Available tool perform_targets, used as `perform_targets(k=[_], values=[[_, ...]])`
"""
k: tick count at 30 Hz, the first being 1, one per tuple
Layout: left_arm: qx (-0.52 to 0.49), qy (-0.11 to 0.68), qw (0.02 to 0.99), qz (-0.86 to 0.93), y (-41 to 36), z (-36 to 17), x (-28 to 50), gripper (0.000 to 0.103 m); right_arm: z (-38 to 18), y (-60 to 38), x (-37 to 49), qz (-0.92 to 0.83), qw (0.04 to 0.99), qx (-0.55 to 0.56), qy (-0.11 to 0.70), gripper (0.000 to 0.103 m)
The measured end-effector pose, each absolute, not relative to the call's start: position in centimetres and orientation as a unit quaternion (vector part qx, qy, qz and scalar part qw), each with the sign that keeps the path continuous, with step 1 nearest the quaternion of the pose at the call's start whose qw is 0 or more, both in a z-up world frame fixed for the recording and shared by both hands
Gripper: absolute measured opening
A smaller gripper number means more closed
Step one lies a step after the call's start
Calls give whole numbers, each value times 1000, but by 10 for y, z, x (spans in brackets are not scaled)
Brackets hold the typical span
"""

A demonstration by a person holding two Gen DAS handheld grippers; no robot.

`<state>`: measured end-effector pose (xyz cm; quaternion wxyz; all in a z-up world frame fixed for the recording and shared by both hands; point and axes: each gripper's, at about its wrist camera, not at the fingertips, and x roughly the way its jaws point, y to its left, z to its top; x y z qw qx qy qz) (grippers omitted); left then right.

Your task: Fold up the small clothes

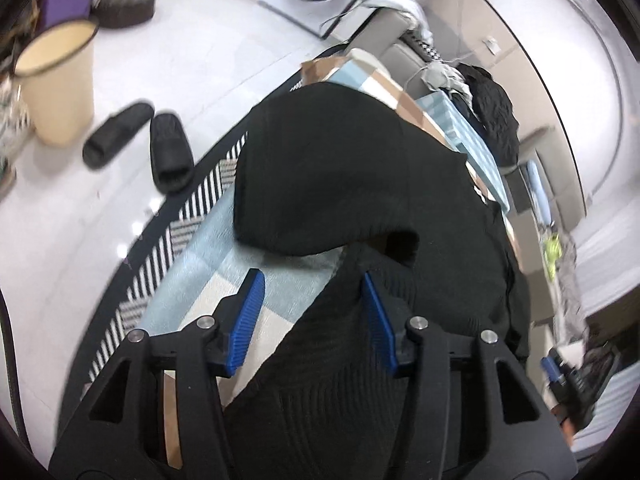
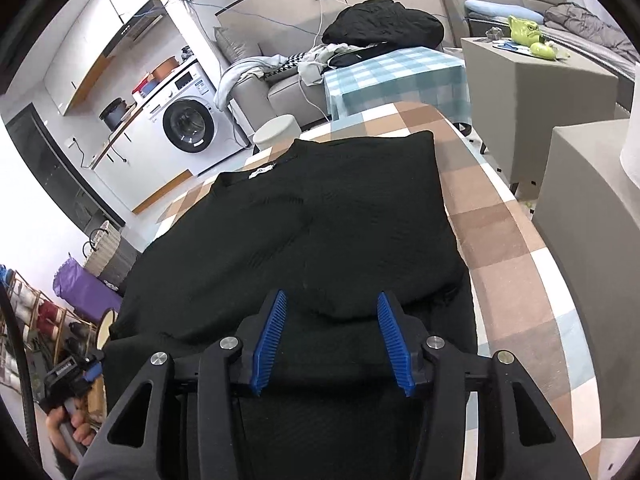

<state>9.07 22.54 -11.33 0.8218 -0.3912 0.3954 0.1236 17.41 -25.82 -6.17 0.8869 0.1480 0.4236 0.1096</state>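
Observation:
A black knit sweater (image 2: 320,224) lies spread on a table with a checked cloth (image 2: 504,240), its sides folded inward and its collar label at the far end. My right gripper (image 2: 332,300) is open just above the sweater's near hem, holding nothing. In the left wrist view the sweater (image 1: 340,168) shows a folded flap lying over its body. My left gripper (image 1: 312,280) is open over the sweater's ribbed edge and the cloth (image 1: 208,248), empty. The right gripper also shows at the far right of the left wrist view (image 1: 560,368).
A second table with a blue checked cloth (image 2: 396,76) holds a black garment pile (image 2: 384,22). A washing machine (image 2: 188,120) stands behind. On the floor are slippers (image 1: 160,148), a beige bin (image 1: 56,80) and a striped rug (image 1: 192,200). Grey cubes (image 2: 536,76) stand right.

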Motion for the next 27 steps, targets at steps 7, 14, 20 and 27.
perform_targets(k=[7,14,20,27], values=[[-398,381,821,152,238,-131,106,51,-63,-257,175,114,886,153,422,53],[-399,366,823,173,255,-136,136,48,-65,-260,173,105,885,157,425,54],[-382,342,835,198,269,-123,153,5,-66,-262,171,97,887,154,424,54],[-258,302,904,158,239,-44,203,5,-68,-273,160,79,891,181,409,54]])
